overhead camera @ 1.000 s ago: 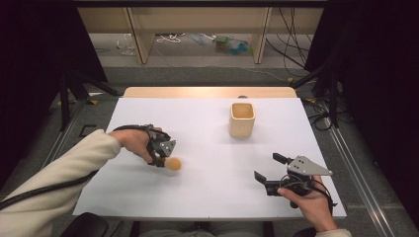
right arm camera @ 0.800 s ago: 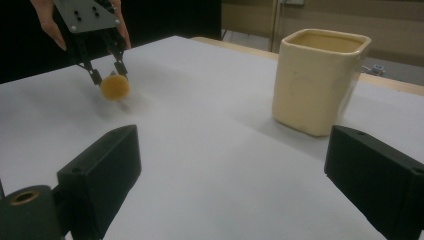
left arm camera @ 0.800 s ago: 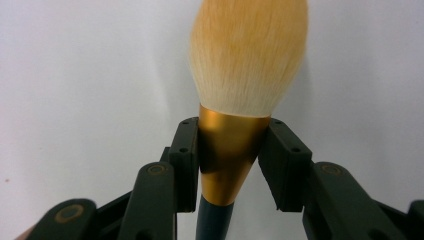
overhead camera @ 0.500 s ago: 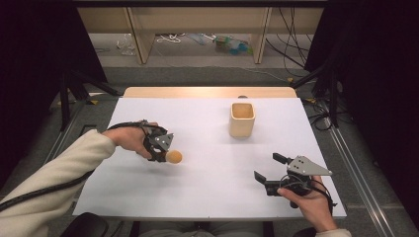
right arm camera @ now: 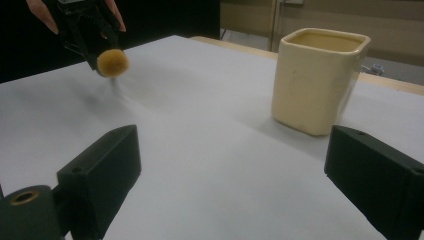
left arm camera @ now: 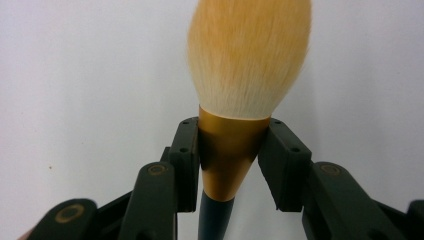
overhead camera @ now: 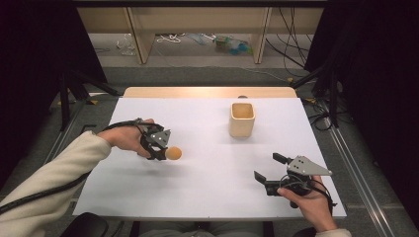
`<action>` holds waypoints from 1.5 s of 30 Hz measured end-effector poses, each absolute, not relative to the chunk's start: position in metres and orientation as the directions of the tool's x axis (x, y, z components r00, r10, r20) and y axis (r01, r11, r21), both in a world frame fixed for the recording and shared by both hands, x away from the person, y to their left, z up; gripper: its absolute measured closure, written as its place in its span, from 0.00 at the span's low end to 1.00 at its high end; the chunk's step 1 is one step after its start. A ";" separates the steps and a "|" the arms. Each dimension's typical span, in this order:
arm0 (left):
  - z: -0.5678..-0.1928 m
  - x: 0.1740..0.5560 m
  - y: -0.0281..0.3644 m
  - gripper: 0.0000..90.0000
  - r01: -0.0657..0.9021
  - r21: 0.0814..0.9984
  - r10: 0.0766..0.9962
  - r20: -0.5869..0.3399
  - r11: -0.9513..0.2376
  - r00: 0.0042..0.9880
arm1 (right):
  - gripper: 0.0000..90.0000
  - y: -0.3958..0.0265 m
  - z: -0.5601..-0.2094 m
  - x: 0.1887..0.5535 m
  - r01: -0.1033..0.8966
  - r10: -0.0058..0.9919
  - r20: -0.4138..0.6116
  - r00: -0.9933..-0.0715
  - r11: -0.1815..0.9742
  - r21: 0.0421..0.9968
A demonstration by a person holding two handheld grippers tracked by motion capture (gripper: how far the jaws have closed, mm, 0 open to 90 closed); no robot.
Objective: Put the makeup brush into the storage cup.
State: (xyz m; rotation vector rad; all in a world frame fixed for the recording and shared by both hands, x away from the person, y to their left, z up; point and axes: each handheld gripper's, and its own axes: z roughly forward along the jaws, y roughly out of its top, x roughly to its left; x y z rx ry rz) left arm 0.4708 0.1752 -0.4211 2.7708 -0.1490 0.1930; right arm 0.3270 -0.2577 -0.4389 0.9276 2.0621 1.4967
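Left gripper view: jaws clamp brush (left arm camera: pixel 235 145).

Makeup brush (left arm camera: pixel 245 65) — fluffy orange-tan bristle head, rounded and full; gold tapered ferrule below it, dark handle beyond. Ferrule clamped between two black jaws. In the high view the brush (overhead camera: pixel 173 153) is at table left — bristle head pointing right, off the white surface.
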 end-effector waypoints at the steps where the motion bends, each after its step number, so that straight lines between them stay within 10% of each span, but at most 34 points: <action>1: -0.421 0.471 0.176 0.69 -0.127 0.343 -0.078 0.154 -0.931 0.985 | 0.10 -0.258 -0.439 0.327 0.267 0.727 0.043 -0.686 0.195 0.944; 45: -0.389 0.469 0.179 0.69 -0.079 0.531 0.025 0.186 -0.844 0.982 | 0.10 -0.257 -0.439 0.326 0.269 0.731 0.047 -0.680 0.189 0.944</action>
